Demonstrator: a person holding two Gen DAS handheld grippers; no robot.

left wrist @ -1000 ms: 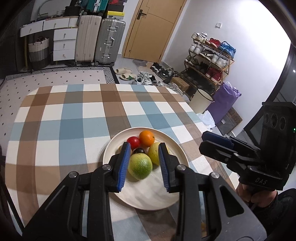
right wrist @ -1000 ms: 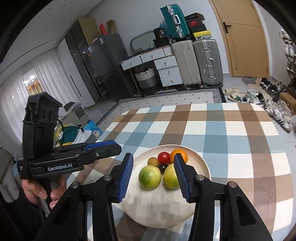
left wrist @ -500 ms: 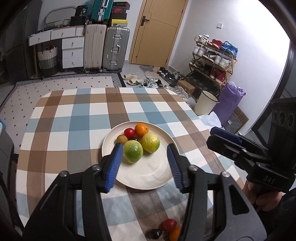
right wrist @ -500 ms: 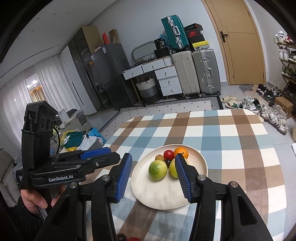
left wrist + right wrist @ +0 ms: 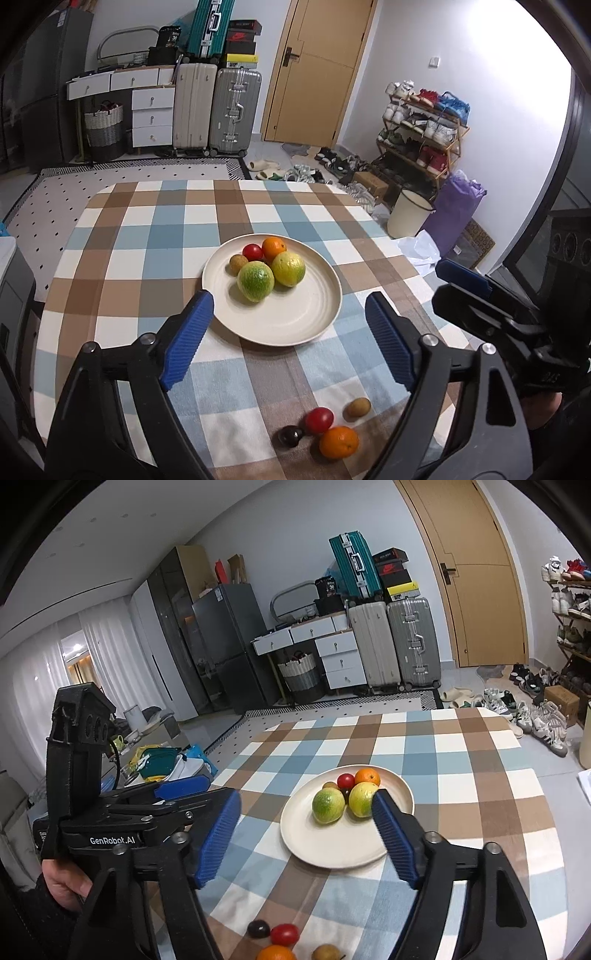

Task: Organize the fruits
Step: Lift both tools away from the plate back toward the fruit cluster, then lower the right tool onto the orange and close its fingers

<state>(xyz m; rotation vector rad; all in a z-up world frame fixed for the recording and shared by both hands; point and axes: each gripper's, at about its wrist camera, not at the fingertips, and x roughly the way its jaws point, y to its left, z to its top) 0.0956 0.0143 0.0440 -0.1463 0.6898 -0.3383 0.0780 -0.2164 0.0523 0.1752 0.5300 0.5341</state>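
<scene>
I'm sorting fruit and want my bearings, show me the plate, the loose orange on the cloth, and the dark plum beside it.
plate (image 5: 295,317), left wrist view, bare near part of its surface.
loose orange (image 5: 338,442), left wrist view, middle of its peel.
dark plum (image 5: 290,436), left wrist view, its top.

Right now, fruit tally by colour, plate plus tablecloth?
Round red fruits: 2
Round orange citrus: 2
Small brown fruits: 2
Small dark fruits: 2, the one on the plate mostly hidden
Large green-yellow citrus: 2
Total: 10
</scene>
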